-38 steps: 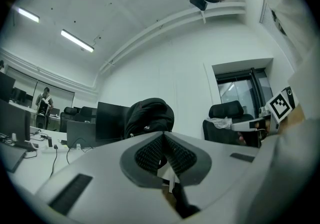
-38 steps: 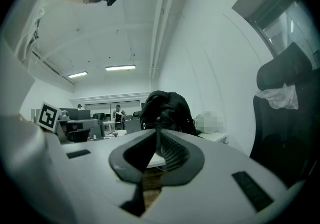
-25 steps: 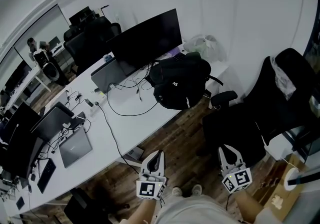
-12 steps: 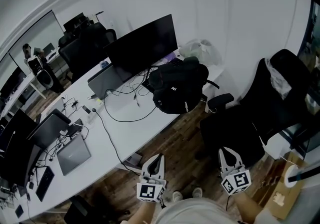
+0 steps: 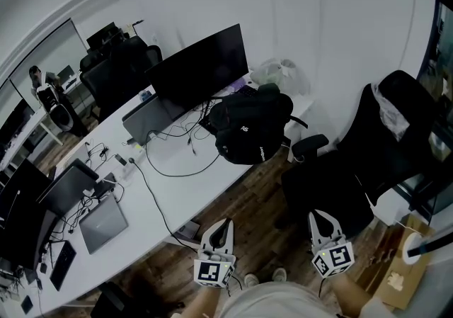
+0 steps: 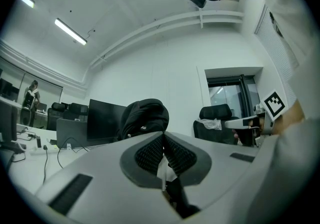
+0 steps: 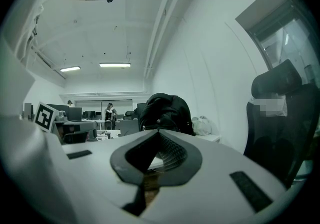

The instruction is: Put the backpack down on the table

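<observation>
Where the head view cuts off: only the person's pale sleeves and shoes (image 5: 263, 277) show at the lower edge, and the near end of the counter (image 5: 177, 185) runs out of sight at the lower left.
Backpack (image 5: 251, 125): black, standing on the far right end of the counter; its base and wall side are hidden, and one strap sticks out to the right past the counter edge.
Plastic bag (image 5: 283, 76): pale, behind the backpack and partly covered by it; contents cannot be made out.
Monitor (image 5: 202, 69): dark, just left of the backpack, hiding the strip of counter behind it.
Left gripper (image 5: 224, 223): over the wooden floor, short of the counter's front edge; its fingers (image 6: 147, 153) are pressed together with nothing between them. In the left gripper view its own body blocks the lower half of the view.
Right gripper (image 5: 317, 214): fingers (image 7: 172, 153) together, empty, apart from the backpack.
Office chair (image 5: 354, 168): black, between the right gripper and the counter's end, something pale draped on its headrest.
Cables (image 5: 166, 161): looping across the counter left of the backpack.
Laptop (image 5: 104, 214): closed, farther left.
Far people (image 5: 34, 74): too small to describe.
</observation>
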The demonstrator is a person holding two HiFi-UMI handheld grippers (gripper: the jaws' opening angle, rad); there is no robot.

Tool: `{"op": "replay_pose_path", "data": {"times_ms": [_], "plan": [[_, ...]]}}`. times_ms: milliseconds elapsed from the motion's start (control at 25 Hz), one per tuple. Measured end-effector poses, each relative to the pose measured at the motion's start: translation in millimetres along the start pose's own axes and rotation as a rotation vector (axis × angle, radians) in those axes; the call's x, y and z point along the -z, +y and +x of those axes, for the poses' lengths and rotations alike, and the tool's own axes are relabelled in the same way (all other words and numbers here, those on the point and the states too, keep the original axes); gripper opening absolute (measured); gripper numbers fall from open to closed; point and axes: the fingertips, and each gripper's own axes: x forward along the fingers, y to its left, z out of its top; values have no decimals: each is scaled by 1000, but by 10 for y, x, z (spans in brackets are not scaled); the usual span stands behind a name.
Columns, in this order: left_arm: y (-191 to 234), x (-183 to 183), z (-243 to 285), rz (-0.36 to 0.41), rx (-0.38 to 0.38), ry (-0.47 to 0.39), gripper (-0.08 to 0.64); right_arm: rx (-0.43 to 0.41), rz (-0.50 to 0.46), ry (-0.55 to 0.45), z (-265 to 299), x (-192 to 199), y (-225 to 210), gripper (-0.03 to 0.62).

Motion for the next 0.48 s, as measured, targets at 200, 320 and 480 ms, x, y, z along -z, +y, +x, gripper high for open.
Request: {"op": "replay_pose_path", "data": {"times_ms": [200,320,480], "plan": [[0,35,-7,-8,7,5,9,2,-3,8,-7,22,15,15],[5,41,-17,-16,5,7,9,0,-5,11,-17,24,31,15],[-23,46,-19,-18,11,4,9,-2,3,18,-33,31,19,15]]}}
